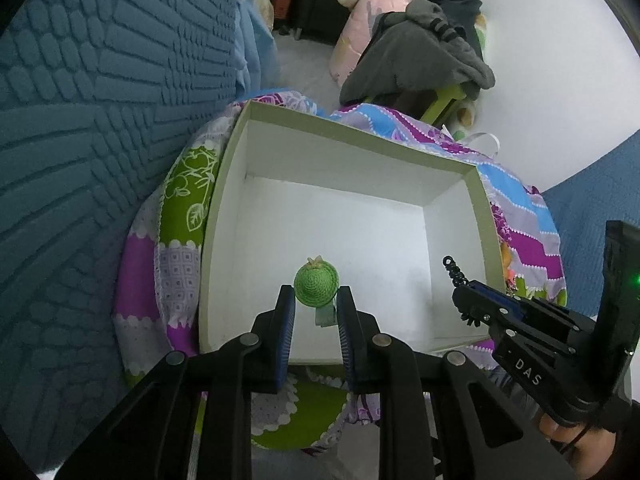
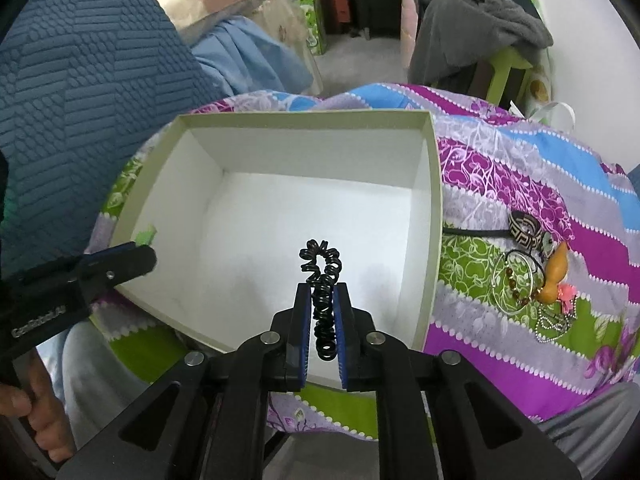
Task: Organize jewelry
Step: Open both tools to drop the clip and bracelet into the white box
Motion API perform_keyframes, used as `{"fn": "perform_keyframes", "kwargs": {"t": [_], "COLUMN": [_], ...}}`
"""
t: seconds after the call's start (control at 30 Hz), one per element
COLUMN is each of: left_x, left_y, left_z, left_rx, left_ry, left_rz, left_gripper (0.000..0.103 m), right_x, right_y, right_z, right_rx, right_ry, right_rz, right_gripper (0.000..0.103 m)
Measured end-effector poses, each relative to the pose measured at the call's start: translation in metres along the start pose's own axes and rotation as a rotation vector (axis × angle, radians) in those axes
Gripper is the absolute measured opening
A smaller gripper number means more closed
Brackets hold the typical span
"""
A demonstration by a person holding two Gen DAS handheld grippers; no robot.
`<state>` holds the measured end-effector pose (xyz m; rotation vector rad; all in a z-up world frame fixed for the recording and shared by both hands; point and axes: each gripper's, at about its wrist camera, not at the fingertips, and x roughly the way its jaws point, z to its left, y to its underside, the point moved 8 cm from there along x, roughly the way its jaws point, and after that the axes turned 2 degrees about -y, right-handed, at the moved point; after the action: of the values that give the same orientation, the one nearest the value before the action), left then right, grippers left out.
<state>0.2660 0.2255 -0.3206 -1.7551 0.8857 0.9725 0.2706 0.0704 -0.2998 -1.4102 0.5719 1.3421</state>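
Jewelry pile (image 2: pixel 536 280), partly tangled and hard to separate, lies on the patchwork cover (image 2: pixel 500 208) at 3 o'clock of the box (image 2: pixel 304 118): a bangle, bead chains, an orange gourd-shaped charm and a striped band. Left tongs (image 1: pixel 316 300) grip a green woven hat-shaped ornament (image 1: pixel 316 283); its lower part is hidden between the pads. Right tongs (image 2: pixel 323 292) are clamped on a black spiral hair tie (image 2: pixel 320 264), whose coil loops out toward 12 o'clock. Both tongs hang over the white box interior.
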Motion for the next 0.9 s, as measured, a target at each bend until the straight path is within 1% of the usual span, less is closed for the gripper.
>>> {"fn": "perform_keyframes", "kwargs": {"t": [0.03, 0.07, 0.1, 0.2, 0.23, 0.27, 0.3, 0.33, 0.37, 0.4, 0.5, 0.57, 0.63, 0.7, 0.77, 0.8, 0.83, 0.9], "left_x": [-0.003, -0.006, -0.010, -0.017, -0.024, -0.030, -0.036, -0.044, -0.051, -0.059, -0.084, -0.101, -0.116, -0.134, -0.148, -0.157, -0.163, -0.177], "left_y": [-0.002, -0.003, -0.003, -0.007, -0.009, -0.010, -0.012, -0.013, -0.015, -0.017, -0.022, -0.025, -0.028, -0.030, -0.031, -0.031, -0.031, -0.031], "left_z": [-0.002, -0.001, 0.000, -0.003, -0.005, -0.006, -0.008, -0.009, -0.011, -0.013, -0.022, -0.027, -0.031, -0.037, -0.041, -0.044, -0.046, -0.052], "left_rx": [0.000, -0.001, -0.001, -0.012, -0.015, -0.016, -0.017, -0.017, -0.018, -0.018, -0.021, -0.018, -0.020, -0.017, -0.015, -0.011, -0.010, -0.007], "left_ry": [-0.003, -0.022, -0.032, -0.039, -0.044, -0.043, -0.045, -0.054, -0.060, -0.061, -0.062, -0.067, -0.067, -0.067, -0.070, -0.075, -0.076, -0.067], "left_rz": [-0.009, -0.017, -0.016, -0.002, -0.019, -0.032, -0.043, -0.060, -0.076, -0.096, -0.139, -0.171, -0.197, -0.227, -0.252, -0.268, -0.279, -0.307], "left_gripper": [0.021, 0.022, 0.022, 0.024, 0.025, 0.030, 0.041, 0.049, 0.062, 0.065, 0.066, 0.066, 0.067, 0.067, 0.067, 0.067, 0.067, 0.067], "right_x": [-0.001, -0.004, -0.006, -0.020, -0.024, -0.030, -0.037, -0.046, -0.054, -0.061, -0.089, -0.109, -0.129, -0.147, -0.165, -0.173, -0.184, -0.202], "right_y": [0.000, -0.001, -0.003, -0.009, -0.011, -0.014, -0.016, -0.019, -0.023, -0.026, -0.035, -0.041, -0.046, -0.050, -0.054, -0.055, -0.057, -0.057], "right_z": [0.000, 0.000, 0.000, 0.002, 0.003, 0.003, 0.005, 0.005, 0.006, 0.007, 0.007, 0.006, 0.006, 0.004, 0.003, 0.002, 0.000, -0.002], "right_rx": [-0.001, 0.001, 0.003, -0.007, -0.009, -0.010, -0.014, -0.020, -0.025, -0.029, -0.040, -0.047, -0.050, -0.051, -0.057, -0.058, -0.058, -0.059], "right_ry": [-0.004, -0.012, -0.019, -0.027, -0.030, -0.037, -0.044, -0.049, -0.051, -0.051, -0.056, -0.058, -0.060, -0.062, -0.069, -0.066, -0.060, -0.065], "right_rz": [0.000, -0.005, -0.012, -0.039, -0.046, -0.056, -0.070, -0.090, -0.108, -0.121, -0.177, -0.214, -0.256, -0.297, -0.332, -0.346, -0.366, -0.403], "right_gripper": [0.013, 0.017, 0.028, 0.030, 0.032, 0.032, 0.033, 0.033, 0.034, 0.035, 0.041, 0.047, 0.067, 0.074, 0.075, 0.077, 0.083, 0.086]}}
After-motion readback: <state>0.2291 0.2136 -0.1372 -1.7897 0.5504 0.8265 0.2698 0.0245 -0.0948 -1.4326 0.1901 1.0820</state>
